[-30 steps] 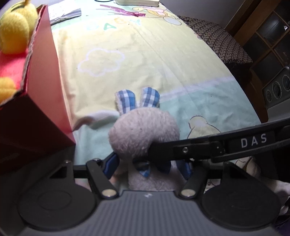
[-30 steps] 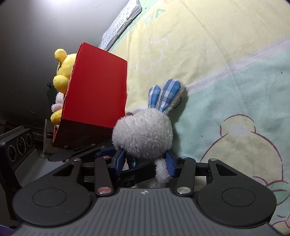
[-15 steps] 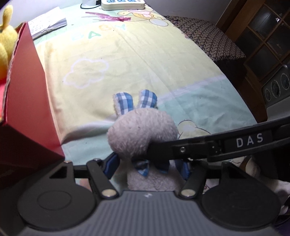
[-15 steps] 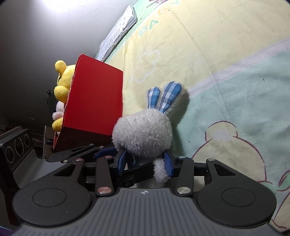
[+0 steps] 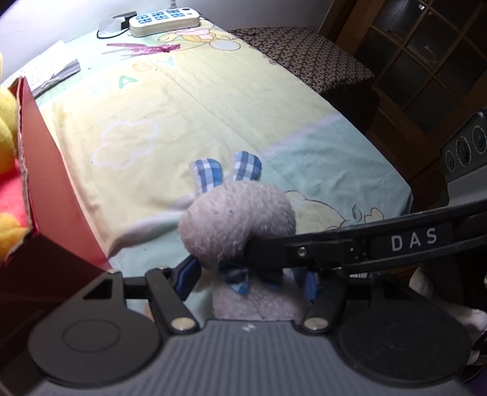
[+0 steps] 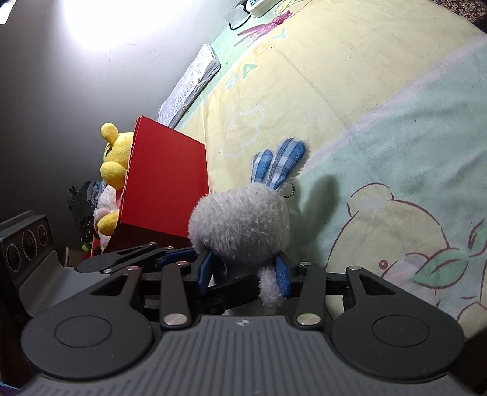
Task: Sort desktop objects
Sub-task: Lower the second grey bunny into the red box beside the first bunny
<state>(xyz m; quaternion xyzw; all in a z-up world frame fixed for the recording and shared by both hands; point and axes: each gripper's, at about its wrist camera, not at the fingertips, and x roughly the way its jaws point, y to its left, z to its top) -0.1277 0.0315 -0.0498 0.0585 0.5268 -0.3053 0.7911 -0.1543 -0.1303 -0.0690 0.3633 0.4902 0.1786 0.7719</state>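
A grey plush bunny (image 5: 237, 222) with blue checked ears is held just above the cloth by both grippers. My left gripper (image 5: 249, 280) is shut on its body below the head, blue pads pressing each side. The right gripper's black finger (image 5: 304, 249) crosses in from the right and presses into the bunny's neck. In the right wrist view, my right gripper (image 6: 243, 271) is shut on the bunny (image 6: 240, 222) under its head. A red box (image 6: 164, 182) stands to the left with a yellow plush bear (image 6: 114, 158) inside; the box's wall (image 5: 54, 182) is near the left gripper.
A pastel printed cloth (image 5: 197, 106) covers the table. At the far end lie a stack of papers (image 6: 191, 85), a white power strip (image 5: 164, 21) and a pink ribbon (image 5: 143, 48). A patterned seat (image 5: 304, 61) and a dark cabinet (image 5: 426, 61) stand past the right edge.
Both grippers have risen slightly with the bunny, so more of the table's far end shows. In the left wrist view the red box has slid toward the left edge.
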